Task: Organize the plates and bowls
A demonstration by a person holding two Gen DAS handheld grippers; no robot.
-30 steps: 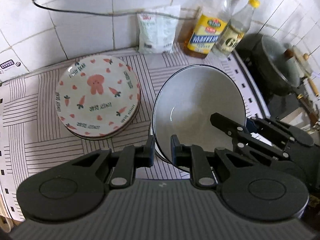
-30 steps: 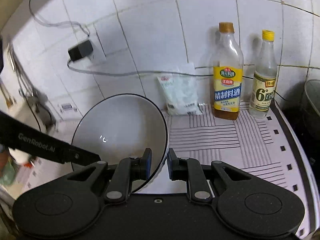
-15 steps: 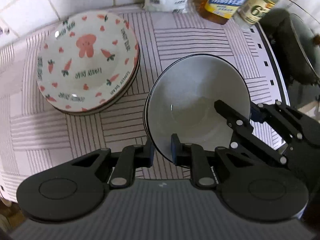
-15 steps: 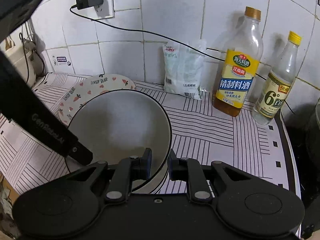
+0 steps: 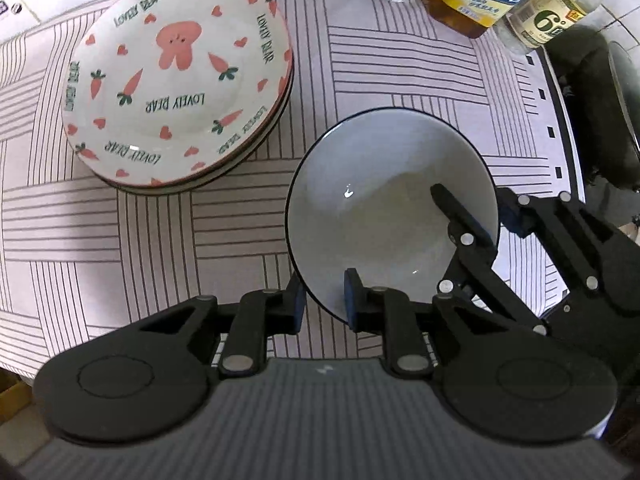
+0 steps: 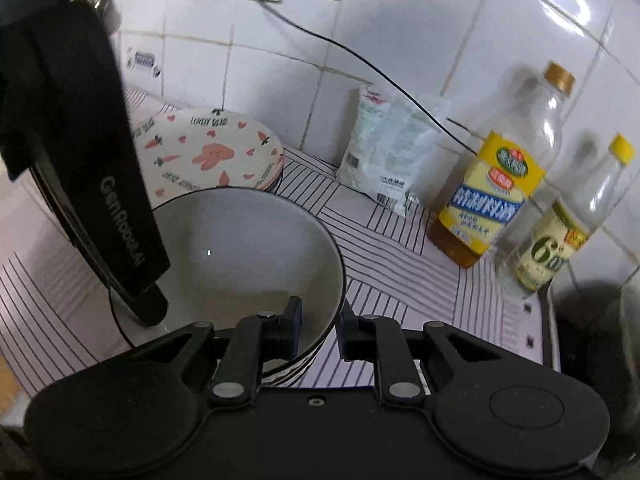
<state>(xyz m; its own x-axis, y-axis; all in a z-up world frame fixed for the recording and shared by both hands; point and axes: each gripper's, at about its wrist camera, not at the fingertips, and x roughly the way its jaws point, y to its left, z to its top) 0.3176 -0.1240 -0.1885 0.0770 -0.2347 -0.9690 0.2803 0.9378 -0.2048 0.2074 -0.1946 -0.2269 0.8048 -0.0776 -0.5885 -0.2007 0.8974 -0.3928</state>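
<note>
Surface: a counter under a pale cloth [image 5: 400,64] printed with blocks of dark stripes, its right edge marked with small black squares.
Room: white wall tiles [image 6: 400,12] behind; a plug and dark cable [image 6: 360,56] run across them.
Back row: a white packet [image 6: 384,152], a yellow-labelled bottle [image 6: 504,184] and a smaller yellow-capped bottle [image 6: 568,232] stand against the wall; dark cookware [image 5: 596,112] sits at the right.
Plates: a stack of rabbit-and-carrot plates [image 5: 176,76] rests on the cloth, left of the bowl.
Bowl: a white bowl with a dark rim [image 5: 392,208], low over the cloth, near the plates but apart from them.
Left gripper [image 5: 323,300]: clamped on the bowl's near rim, one pad inside, one outside.
Right gripper [image 6: 318,326]: pinching the rim on the opposite side, barely parted.
Change: a second ago the bowl was tilted high against the wall tiles; it has since come down level near the counter.
</note>
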